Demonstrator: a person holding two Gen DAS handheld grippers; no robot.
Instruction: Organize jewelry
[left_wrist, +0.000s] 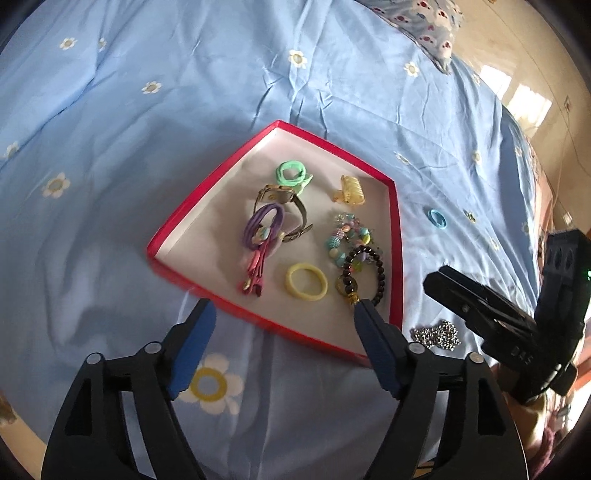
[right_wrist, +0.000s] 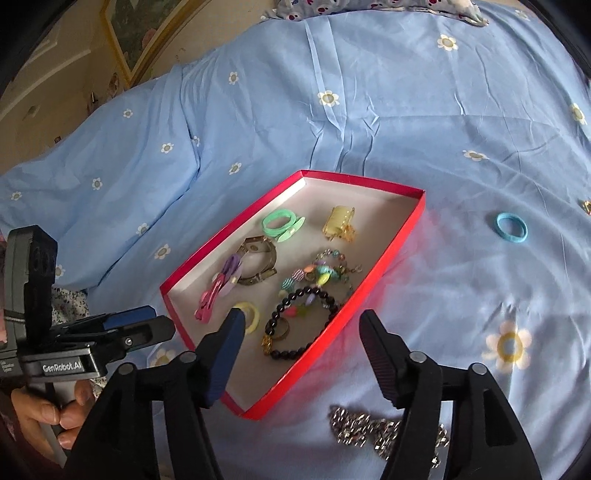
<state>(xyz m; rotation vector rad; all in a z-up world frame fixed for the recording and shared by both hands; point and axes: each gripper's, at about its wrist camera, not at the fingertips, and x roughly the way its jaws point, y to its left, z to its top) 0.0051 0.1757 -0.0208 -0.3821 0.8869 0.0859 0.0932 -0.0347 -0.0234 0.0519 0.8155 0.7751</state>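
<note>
A red-rimmed box (left_wrist: 395, 221) with a white floor lies on the blue bed sheet; it also shows in the right wrist view (right_wrist: 380, 254). Inside lie a green hair tie (left_wrist: 291, 173), a watch (left_wrist: 280, 195), a purple band (left_wrist: 264, 225), a yellow hair clip (left_wrist: 351, 190), a beaded bracelet (left_wrist: 349, 236), a black bead bracelet (right_wrist: 303, 321) and a yellow hair tie (left_wrist: 306, 281). A blue hair tie (right_wrist: 511, 227) and a silver chain (right_wrist: 369, 430) lie on the sheet outside the box. My left gripper (left_wrist: 284, 314) is open over the box's near edge. My right gripper (right_wrist: 301, 325) is open above the box corner and chain.
The bed sheet (left_wrist: 147, 110) is wrinkled, with white flowers. A patterned pillow (left_wrist: 428, 29) lies at the far end. The bed edge and a tiled floor (left_wrist: 524, 74) are to the right. A framed picture (right_wrist: 136, 29) leans on the wall at left.
</note>
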